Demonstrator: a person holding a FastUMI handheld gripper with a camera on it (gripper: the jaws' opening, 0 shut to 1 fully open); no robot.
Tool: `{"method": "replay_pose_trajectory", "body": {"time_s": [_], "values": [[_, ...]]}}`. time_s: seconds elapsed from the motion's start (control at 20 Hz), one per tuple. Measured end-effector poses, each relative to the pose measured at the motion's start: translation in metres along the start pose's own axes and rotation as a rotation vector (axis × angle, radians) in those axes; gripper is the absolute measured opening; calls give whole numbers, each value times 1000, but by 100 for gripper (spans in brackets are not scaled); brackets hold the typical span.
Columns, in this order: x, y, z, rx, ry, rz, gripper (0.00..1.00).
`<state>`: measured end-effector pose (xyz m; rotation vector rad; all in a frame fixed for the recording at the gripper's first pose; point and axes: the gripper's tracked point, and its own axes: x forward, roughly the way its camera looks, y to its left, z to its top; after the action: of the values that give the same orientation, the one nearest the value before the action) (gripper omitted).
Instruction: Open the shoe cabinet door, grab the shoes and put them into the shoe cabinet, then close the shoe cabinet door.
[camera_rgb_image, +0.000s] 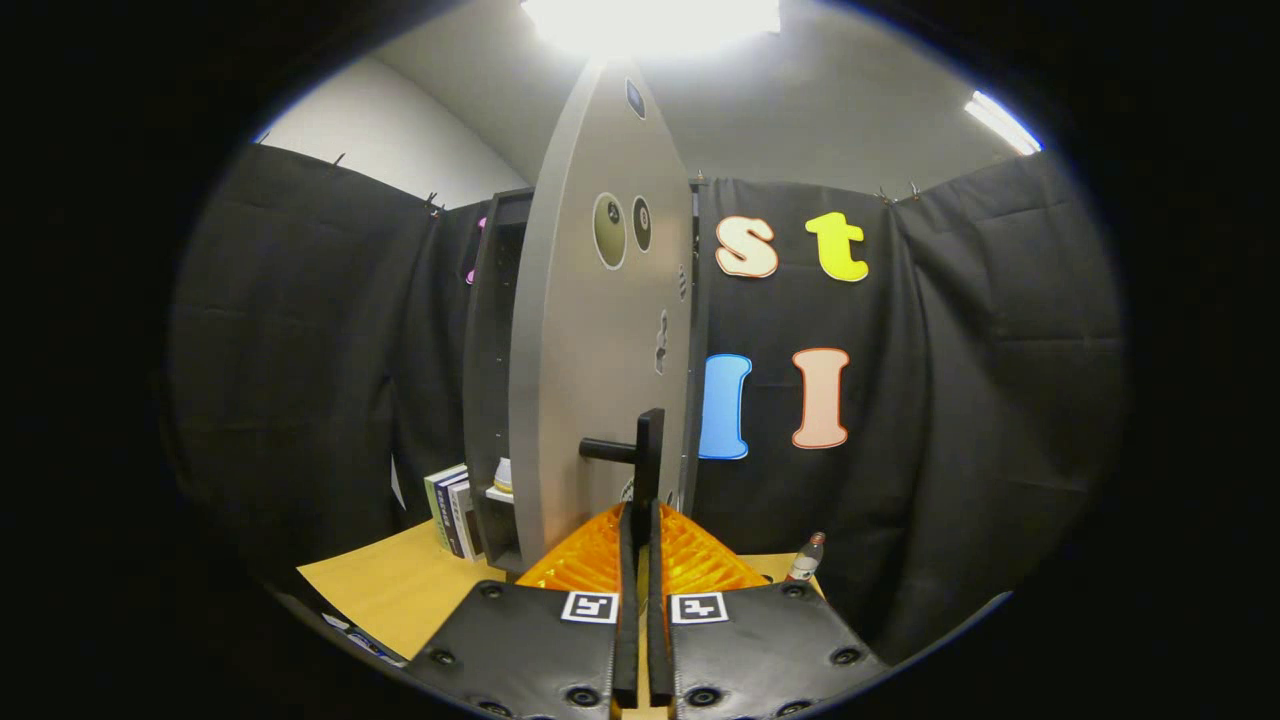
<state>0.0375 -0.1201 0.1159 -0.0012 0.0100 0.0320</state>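
In the gripper view, the gripper (640, 520) points forward and level toward the shoe cabinet (495, 380), and its two fingers stand side by side with only a thin gap between them. The tips of the fingers meet around the lower end of the dark handle (645, 455) of the cabinet door (600, 340). The vertical bar of the handle rises straight up from between the fingertips, and its short horizontal stem joins it to the door on the left. Both fingers seem to press on the bar, so the gripper is closed narrowly on the handle.

The door is grey and is seen almost edge-on; it stands swung out from the cabinet, so the cabinet is partly open. Some round stickers (610, 230) sit on the door face, above the handle. Behind the door, the dark body of the cabinet shows, and on a shelf inside, low down, there is something light-coloured (503, 478); I cannot tell if it is a shoe.

The cabinet stands on a wooden table (400, 590). A few books (452, 510) stand upright just left of the cabinet. To the right of the fingers, near the black wall, a small bottle (806, 558) stands upright on the table.
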Motion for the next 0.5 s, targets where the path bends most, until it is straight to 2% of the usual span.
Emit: {"method": "replay_pose_trajectory", "body": {"time_s": [0.25,0.4,0.5], "values": [[-1,-58,5,-3,-10,-69,5],[0,-49,16,75,-39,1,4],[-4,-56,21,38,-53,-34,5]]}}
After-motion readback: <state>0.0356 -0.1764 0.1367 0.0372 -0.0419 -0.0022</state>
